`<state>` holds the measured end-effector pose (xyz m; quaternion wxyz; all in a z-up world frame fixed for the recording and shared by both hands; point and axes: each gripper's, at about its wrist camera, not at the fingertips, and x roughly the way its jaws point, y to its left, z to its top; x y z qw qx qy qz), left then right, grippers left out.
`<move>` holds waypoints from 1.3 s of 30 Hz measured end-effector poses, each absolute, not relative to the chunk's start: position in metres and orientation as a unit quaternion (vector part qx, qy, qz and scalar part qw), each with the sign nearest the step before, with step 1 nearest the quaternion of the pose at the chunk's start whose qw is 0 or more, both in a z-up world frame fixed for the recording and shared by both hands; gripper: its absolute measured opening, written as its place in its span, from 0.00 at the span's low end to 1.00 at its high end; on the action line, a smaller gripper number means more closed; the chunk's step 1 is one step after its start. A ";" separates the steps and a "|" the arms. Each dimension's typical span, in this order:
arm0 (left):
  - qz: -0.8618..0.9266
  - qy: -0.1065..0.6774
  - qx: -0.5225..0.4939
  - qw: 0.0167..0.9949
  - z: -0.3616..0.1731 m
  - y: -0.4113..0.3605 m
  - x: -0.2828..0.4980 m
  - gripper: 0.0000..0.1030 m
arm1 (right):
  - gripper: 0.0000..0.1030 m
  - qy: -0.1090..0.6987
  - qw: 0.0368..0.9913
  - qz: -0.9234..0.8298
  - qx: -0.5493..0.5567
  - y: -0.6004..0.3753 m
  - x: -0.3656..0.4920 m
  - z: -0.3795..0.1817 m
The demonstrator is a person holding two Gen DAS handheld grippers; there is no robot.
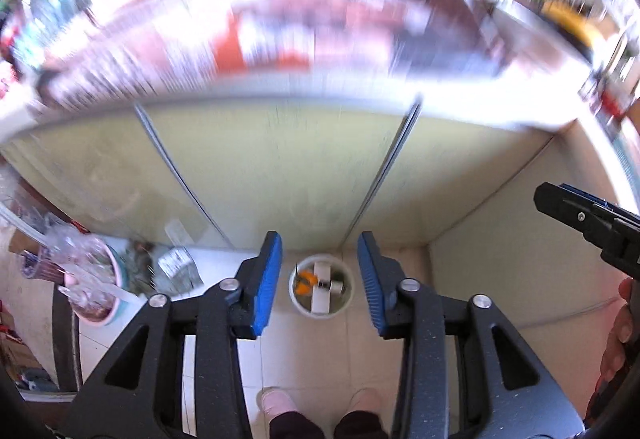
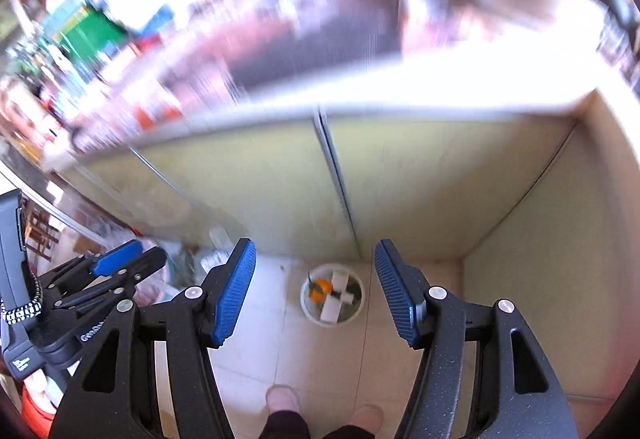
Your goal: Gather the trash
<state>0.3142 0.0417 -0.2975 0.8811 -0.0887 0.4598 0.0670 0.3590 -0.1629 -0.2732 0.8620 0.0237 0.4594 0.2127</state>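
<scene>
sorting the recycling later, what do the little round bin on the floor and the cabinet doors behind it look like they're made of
Bin: looks like white plastic, with a smooth, thin, slightly glossy rim; could be coated metal. Cabinet doors: flat pale yellow-green panels, probably laminated or painted board with a dull sheen, with grey strips at the seams that look like metal.

Countertop clutter [image 1: 280, 19] smeared by motion blur, items unreadable. Bin contents [image 1: 320, 285] too small to identify. Person's feet [image 2: 284, 401] cut off at bottom edge.

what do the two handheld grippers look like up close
Both the left gripper and right gripper have matte black angular linkage arms with silver pivot bolts and ribbed blue pads. A black-and-white braided cord hangs beside the left one.
</scene>
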 end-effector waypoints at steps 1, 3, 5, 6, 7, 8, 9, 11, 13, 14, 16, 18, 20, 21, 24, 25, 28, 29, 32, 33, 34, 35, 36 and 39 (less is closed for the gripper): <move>0.067 0.444 -0.094 0.889 -0.271 0.039 0.304 0.42 | 0.57 0.444 0.869 0.215 0.024 -0.169 0.350 -0.248; 0.066 0.410 -0.101 0.904 -0.221 0.035 0.284 0.45 | 0.57 0.409 0.885 0.220 0.024 -0.180 0.330 -0.202; 0.061 0.377 -0.101 0.919 -0.177 0.032 0.261 0.47 | 0.57 0.368 0.903 0.223 0.020 -0.190 0.306 -0.158; 0.059 0.362 -0.099 0.925 -0.158 0.030 0.250 0.48 | 0.57 0.349 0.910 0.224 0.019 -0.193 0.296 -0.143; 0.057 0.343 -0.093 0.933 -0.136 0.028 0.236 0.49 | 0.57 0.329 0.917 0.225 0.017 -0.197 0.283 -0.124; 0.055 0.328 -0.087 0.939 -0.117 0.027 0.223 0.50 | 0.57 0.310 0.923 0.226 0.017 -0.201 0.269 -0.107; 0.055 0.316 -0.081 0.944 -0.104 0.025 0.212 0.52 | 0.57 0.294 0.928 0.227 0.018 -0.201 0.257 -0.093; 0.050 0.288 -0.071 0.954 -0.073 0.020 0.181 0.54 | 0.57 0.262 0.936 0.233 0.022 -0.200 0.228 -0.065; 0.041 0.268 -0.070 0.960 -0.052 0.023 0.154 0.59 | 0.57 0.239 0.942 0.233 0.024 -0.192 0.204 -0.045; 0.036 0.260 -0.068 0.963 -0.042 0.024 0.141 0.60 | 0.57 0.230 0.945 0.234 0.024 -0.190 0.191 -0.037; 0.031 0.245 -0.063 0.967 -0.024 0.024 0.116 0.64 | 0.57 0.215 0.948 0.235 0.022 -0.181 0.167 -0.027; 0.033 0.235 -0.054 0.970 -0.013 0.025 0.090 0.71 | 0.60 0.208 0.948 0.240 0.020 -0.174 0.147 -0.020; 0.036 0.225 -0.047 0.973 -0.002 0.028 0.066 0.83 | 0.65 0.205 0.947 0.245 0.017 -0.168 0.128 -0.017; 0.038 0.221 -0.046 0.973 0.002 0.029 0.054 0.92 | 0.66 0.205 0.947 0.246 0.016 -0.166 0.120 -0.016; 0.044 0.209 -0.048 0.976 0.009 0.035 0.022 0.98 | 0.73 0.196 0.951 0.239 0.013 -0.163 0.094 -0.013; 0.044 0.207 -0.049 0.976 0.010 0.037 0.014 0.99 | 0.78 0.194 0.951 0.239 0.012 -0.161 0.086 -0.012; 0.044 0.202 -0.053 0.977 0.011 0.041 -0.005 0.99 | 0.94 0.187 0.954 0.234 0.010 -0.160 0.068 -0.009; 0.043 0.201 -0.053 0.977 0.012 0.042 -0.010 0.99 | 0.96 0.183 0.955 0.233 0.010 -0.160 0.061 -0.008; 0.042 0.197 -0.052 0.978 0.013 0.042 -0.021 0.99 | 0.98 0.182 0.956 0.231 0.010 -0.159 0.052 -0.007; 0.041 0.196 -0.052 0.978 0.013 0.043 -0.024 0.99 | 0.98 0.183 0.955 0.232 0.009 -0.158 0.049 -0.007; 0.039 0.195 -0.052 0.979 0.014 0.044 -0.026 0.99 | 0.98 0.183 0.955 0.232 0.009 -0.157 0.046 -0.006; 0.038 0.195 -0.052 0.979 0.014 0.044 -0.029 0.99 | 0.98 0.184 0.955 0.231 0.009 -0.157 0.046 -0.006; 0.038 0.194 -0.052 0.979 0.014 0.043 -0.031 0.99 | 0.98 0.184 0.955 0.232 0.009 -0.156 0.043 -0.006; 0.038 0.193 -0.054 0.979 0.014 0.042 -0.032 0.99 | 0.98 0.185 0.954 0.234 0.010 -0.155 0.040 -0.006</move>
